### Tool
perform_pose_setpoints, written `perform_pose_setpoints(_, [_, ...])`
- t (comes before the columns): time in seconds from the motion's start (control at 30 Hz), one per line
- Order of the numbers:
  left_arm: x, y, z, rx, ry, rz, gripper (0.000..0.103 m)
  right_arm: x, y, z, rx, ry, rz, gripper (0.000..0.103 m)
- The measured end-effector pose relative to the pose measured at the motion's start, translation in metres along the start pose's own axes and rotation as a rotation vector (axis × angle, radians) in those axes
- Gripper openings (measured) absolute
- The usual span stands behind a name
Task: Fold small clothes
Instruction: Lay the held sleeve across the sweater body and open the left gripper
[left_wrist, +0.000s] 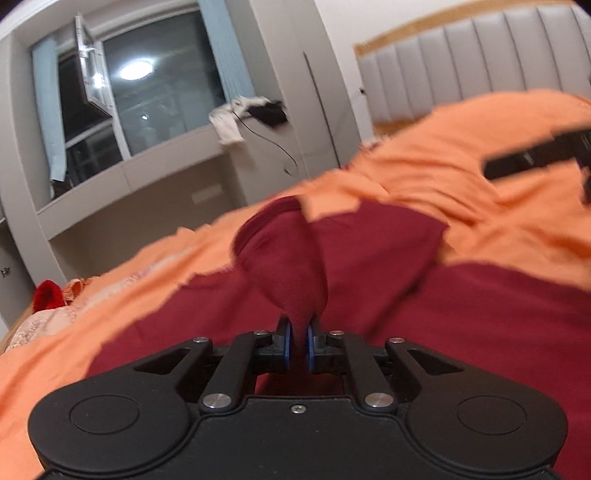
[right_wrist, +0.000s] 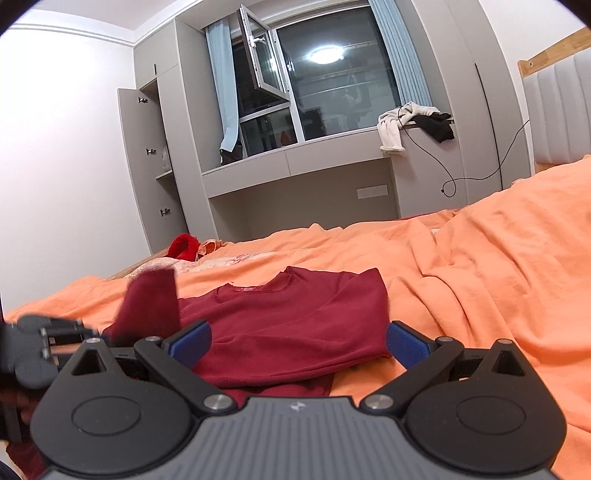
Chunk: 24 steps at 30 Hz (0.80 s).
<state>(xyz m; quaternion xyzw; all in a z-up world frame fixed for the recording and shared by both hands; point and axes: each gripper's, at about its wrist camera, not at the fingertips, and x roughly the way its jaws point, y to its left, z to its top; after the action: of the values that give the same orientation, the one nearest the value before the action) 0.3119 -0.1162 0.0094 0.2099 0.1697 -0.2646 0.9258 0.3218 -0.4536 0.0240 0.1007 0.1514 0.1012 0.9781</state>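
Note:
A dark red long-sleeved top (right_wrist: 291, 332) lies on the orange bedsheet (right_wrist: 498, 266), neckline facing away. My left gripper (left_wrist: 298, 341) is shut on a fold of its sleeve (left_wrist: 284, 258) and holds that sleeve lifted off the bed. The same lifted sleeve (right_wrist: 147, 310) stands up at the left in the right wrist view, with my left gripper's body (right_wrist: 44, 343) under it. My right gripper (right_wrist: 297, 341) is open and empty, jaws wide, just above the near edge of the top. It shows as a dark blurred shape (left_wrist: 535, 155) at the far right of the left wrist view.
A bright red garment (right_wrist: 183, 245) lies at the far edge of the bed. A padded grey headboard (left_wrist: 472, 59) is at the right. Behind the bed are a window bench with white and black clothes (right_wrist: 410, 125), a hanging cable (right_wrist: 450, 181) and grey cupboards (right_wrist: 147, 162).

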Motion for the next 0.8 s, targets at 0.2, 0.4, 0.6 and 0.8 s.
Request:
perform_pose_setpoints(0.2, [-0.01, -0.012, -0.011, 0.021, 0.032, -0.053, 0.026, 0.003, 0.007, -0.002, -0.012, 0.012, 0.017, 0.103])
perform_pose_setpoints(0.4, [-0.04, -0.012, -0.016, 0.022, -0.002, -0.108, 0.065, 0.015, 0.021, -0.009, -0.026, 0.05, 0.041, 0.103])
perform_pose_setpoints(0.6, [-0.063, 0.02, -0.007, -0.097, -0.014, 0.037, 0.089, 0.037, 0.039, -0.019, -0.029, 0.132, 0.1, 0.103])
perform_pose_setpoints(0.8, [-0.051, 0.101, -0.006, -0.306, 0.143, 0.309, 0.094, 0.059, 0.061, -0.031, -0.111, 0.215, 0.148, 0.096])
